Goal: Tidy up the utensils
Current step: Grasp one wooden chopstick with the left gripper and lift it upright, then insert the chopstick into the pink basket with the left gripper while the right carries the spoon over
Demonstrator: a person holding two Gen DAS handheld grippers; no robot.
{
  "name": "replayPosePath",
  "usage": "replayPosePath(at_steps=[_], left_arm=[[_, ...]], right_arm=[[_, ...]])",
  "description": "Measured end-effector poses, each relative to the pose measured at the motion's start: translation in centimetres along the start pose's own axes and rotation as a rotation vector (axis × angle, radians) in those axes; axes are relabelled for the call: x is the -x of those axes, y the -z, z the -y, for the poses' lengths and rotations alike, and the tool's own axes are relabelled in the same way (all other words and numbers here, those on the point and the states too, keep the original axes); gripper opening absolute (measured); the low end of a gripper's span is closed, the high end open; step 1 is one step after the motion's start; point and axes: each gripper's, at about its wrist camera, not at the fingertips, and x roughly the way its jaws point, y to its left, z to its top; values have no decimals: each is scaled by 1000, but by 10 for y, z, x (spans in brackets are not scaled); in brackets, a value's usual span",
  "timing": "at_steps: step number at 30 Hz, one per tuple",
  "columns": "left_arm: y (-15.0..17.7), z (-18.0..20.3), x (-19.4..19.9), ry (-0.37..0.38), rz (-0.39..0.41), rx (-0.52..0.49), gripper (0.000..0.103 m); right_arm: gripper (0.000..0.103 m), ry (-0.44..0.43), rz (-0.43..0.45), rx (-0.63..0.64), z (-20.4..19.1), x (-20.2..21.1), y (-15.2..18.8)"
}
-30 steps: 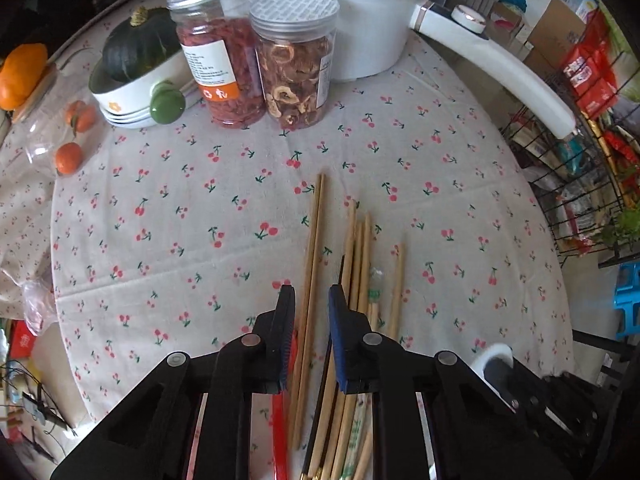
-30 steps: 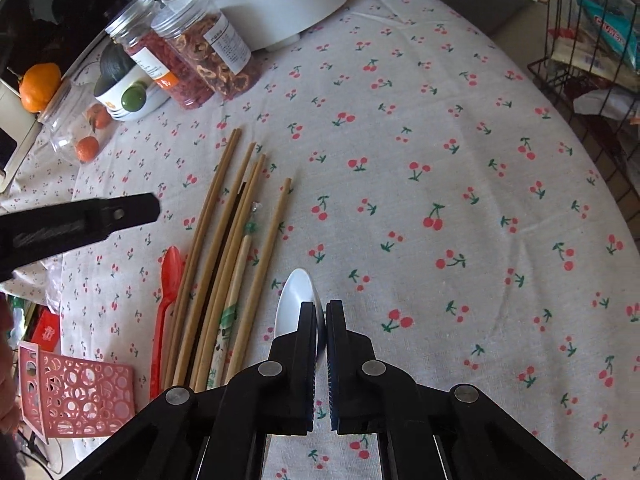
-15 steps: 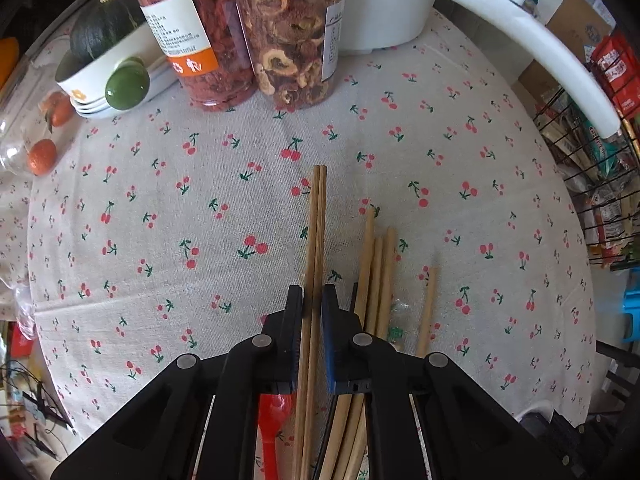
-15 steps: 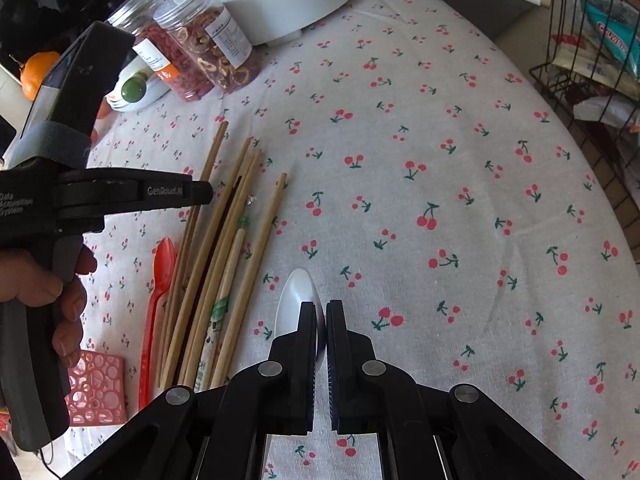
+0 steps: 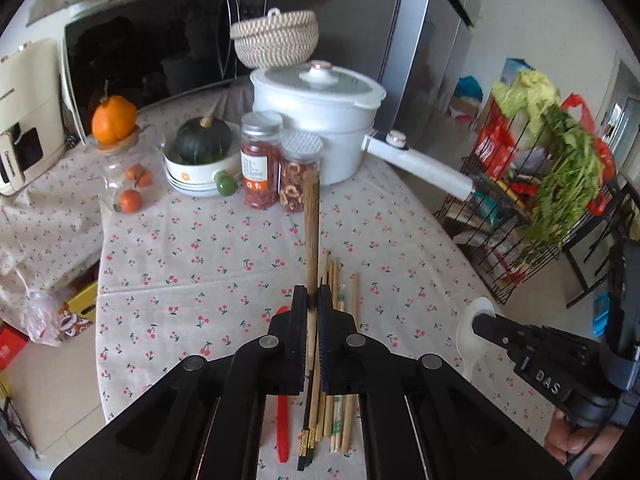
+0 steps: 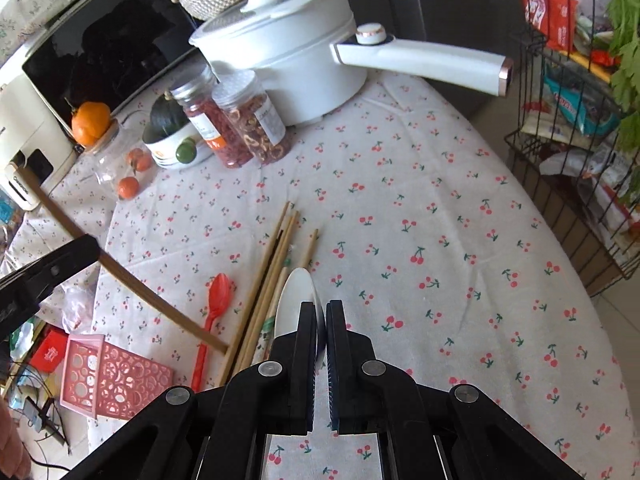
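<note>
My left gripper (image 5: 313, 300) is closing tight on a pair of brown chopsticks (image 5: 311, 232), its pads pressing on them; the pair hangs in the air and juts forward. In the right wrist view that gripper (image 6: 92, 246) is at the left, and the chopsticks (image 6: 132, 284) slant over the cloth. My right gripper (image 6: 321, 312) is shut on a white spoon (image 6: 298, 300), held above the table; the left wrist view shows the spoon (image 5: 472, 332) at the right. Several bamboo chopsticks (image 6: 276, 264) and a red spoon (image 6: 216, 300) lie on the cherry-print cloth.
A pink perforated basket (image 6: 112, 376) lies on its side at the table's left edge. At the back stand a white pot (image 5: 320, 120) with a long handle (image 5: 420, 168), two jars (image 5: 280, 160) and a bowl holding a squash (image 5: 200, 148). A wire rack (image 6: 580, 140) stands off the table's right.
The left gripper closed on the brown chopstick pair and lifted it off the table, tilting upward. The right gripper rose with the white spoon in it.
</note>
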Motion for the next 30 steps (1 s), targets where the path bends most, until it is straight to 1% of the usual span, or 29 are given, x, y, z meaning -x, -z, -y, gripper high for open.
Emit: replayPosePath(at_steps=[5,7,10,12,14,15,17,21,25,30], left_arm=[[11,2,78,51,166,17,4],[14,0,108,53,225,20,4],[21,-4,144,26,302,18,4],[27,-12,159,-6,318,12,4],[32,-23,166,-43,325,17,4],[34,-29,166,-56,316,26,4],[37,-43,157,-62,275,53,4],[43,-63,118,-111,162,50,4],[47,-77,86,-115,64,63,4],[51,-87,59,-102,-12,72,4]], right_arm=[[3,-1,83,14,-13,28,5],[3,-11,111,20,-18,37,5],[3,-20,156,46,-28,51,6],[3,-26,180,68,-35,57,7],[3,-30,193,85,-42,59,8],[3,-31,196,93,-45,59,10],[3,-34,191,107,-51,56,11],[3,-43,175,117,-60,47,12],[3,-59,178,134,-74,43,15],[3,-79,187,165,-92,39,18]])
